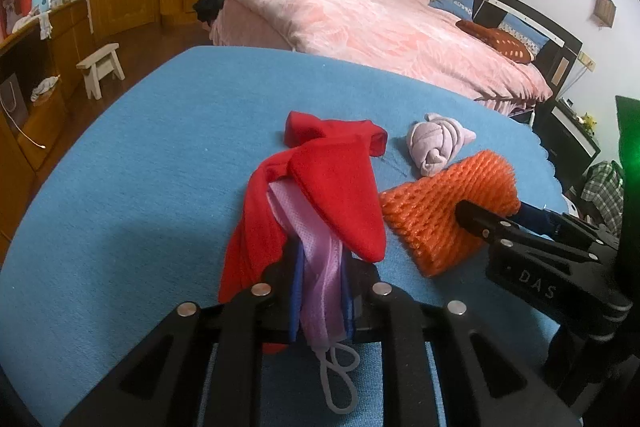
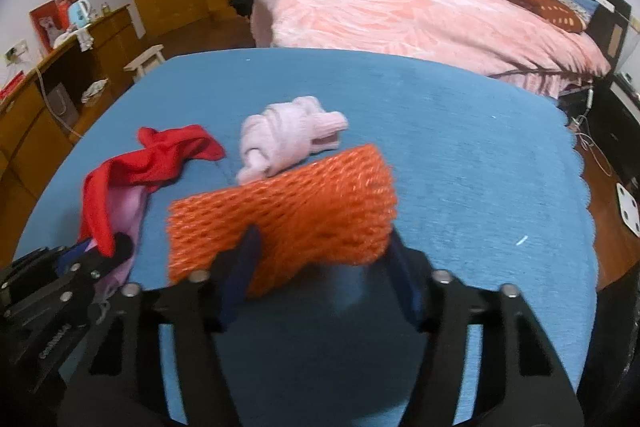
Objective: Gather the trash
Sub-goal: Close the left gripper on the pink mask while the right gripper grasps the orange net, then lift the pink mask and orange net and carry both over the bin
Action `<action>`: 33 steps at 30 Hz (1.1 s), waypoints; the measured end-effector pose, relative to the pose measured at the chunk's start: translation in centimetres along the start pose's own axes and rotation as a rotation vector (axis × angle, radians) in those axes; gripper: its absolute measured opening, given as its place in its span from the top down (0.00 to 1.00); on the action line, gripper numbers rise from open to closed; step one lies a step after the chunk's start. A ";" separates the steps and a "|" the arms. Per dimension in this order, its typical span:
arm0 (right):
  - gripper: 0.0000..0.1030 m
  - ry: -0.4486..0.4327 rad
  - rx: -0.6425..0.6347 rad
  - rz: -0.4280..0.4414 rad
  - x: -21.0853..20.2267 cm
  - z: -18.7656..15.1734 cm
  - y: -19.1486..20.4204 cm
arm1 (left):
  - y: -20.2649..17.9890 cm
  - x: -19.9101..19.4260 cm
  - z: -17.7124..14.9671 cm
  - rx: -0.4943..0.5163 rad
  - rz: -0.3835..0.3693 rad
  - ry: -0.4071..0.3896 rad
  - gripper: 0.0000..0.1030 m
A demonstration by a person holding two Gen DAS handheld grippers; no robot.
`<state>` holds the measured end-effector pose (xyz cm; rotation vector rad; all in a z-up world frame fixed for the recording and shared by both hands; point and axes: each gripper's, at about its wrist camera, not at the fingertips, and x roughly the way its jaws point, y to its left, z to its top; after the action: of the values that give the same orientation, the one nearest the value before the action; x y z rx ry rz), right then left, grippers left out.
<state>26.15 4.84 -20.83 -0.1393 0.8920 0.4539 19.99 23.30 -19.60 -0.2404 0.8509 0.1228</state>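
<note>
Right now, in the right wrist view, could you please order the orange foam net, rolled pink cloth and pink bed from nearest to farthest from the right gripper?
1. Orange foam net, between the jaws.
2. Rolled pink cloth, just behind it.
3. Pink bed, beyond the table.

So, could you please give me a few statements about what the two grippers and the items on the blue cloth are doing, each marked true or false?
1. The left gripper is shut on a pink face mask. True.
2. The orange foam net sits between the fingers of the right gripper. True.
3. The lilac sock bundle is held by a gripper. False: it lies free on the blue cloth, beyond the net.
4. The red cloth lies on the pink bed. False: it is on the blue cloth, draped over the mask.
5. The foam net is green. False: it is orange.
</note>
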 end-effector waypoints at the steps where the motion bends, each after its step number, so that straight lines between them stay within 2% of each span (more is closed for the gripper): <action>1: 0.59 0.000 -0.002 0.008 -0.1 0.0 0.1 | 0.0 0.0 0.0 0.003 0.002 0.000 0.84; 3: 0.68 0.000 0.001 0.029 -0.2 -0.1 0.3 | 0.0 0.0 0.0 0.006 0.005 0.001 0.84; 6: 0.76 0.002 0.020 0.062 -0.4 -0.3 0.4 | -0.1 0.0 0.0 0.007 0.006 0.002 0.83; 11: 0.82 0.003 0.032 0.075 -1.3 -0.7 0.5 | -0.3 0.0 -0.1 0.010 0.010 0.000 0.83; 17: 0.84 -0.009 0.058 0.066 -2.9 -1.4 -0.6 | -0.7 -0.9 0.0 0.017 0.000 -0.013 0.83; 26: 0.84 -0.049 0.074 0.035 -6.4 -2.6 -2.8 | -4.4 -4.3 -1.8 0.119 -0.078 -0.028 0.83; 33: 0.84 -0.080 0.085 0.009 -9.6 -4.0 -4.2 | -6.7 -6.2 -2.6 0.141 -0.120 -0.035 0.83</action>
<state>19.90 -3.22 -16.21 -0.0392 0.8322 0.4266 15.40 16.06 -15.43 -0.1556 0.8042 -0.0451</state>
